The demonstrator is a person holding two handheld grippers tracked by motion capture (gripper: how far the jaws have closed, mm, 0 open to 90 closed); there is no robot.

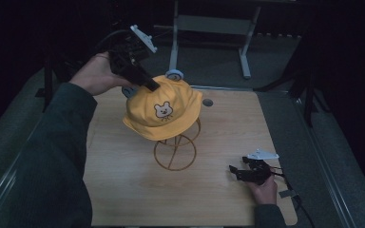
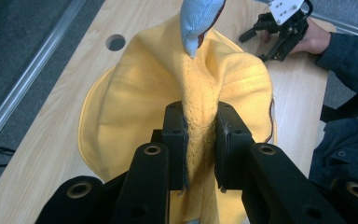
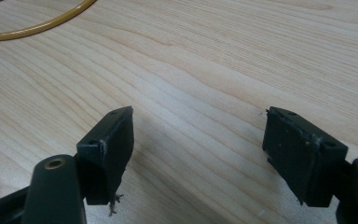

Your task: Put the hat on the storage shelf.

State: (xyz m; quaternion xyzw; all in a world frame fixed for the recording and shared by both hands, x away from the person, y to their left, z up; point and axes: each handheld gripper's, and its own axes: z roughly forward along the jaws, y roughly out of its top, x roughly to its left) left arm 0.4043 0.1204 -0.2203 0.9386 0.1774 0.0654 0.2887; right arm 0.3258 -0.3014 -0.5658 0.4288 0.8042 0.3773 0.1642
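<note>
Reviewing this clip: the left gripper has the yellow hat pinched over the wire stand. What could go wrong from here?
1. The left gripper pinches only a narrow fold of the hat, so the fabric may slip out if pulled.
2. The hat sits over the wire stand, which looks light; a snagged brim could tip or drag it.
3. The right gripper rests open on the table, away from the stand, so nothing steadies the stand.
</note>
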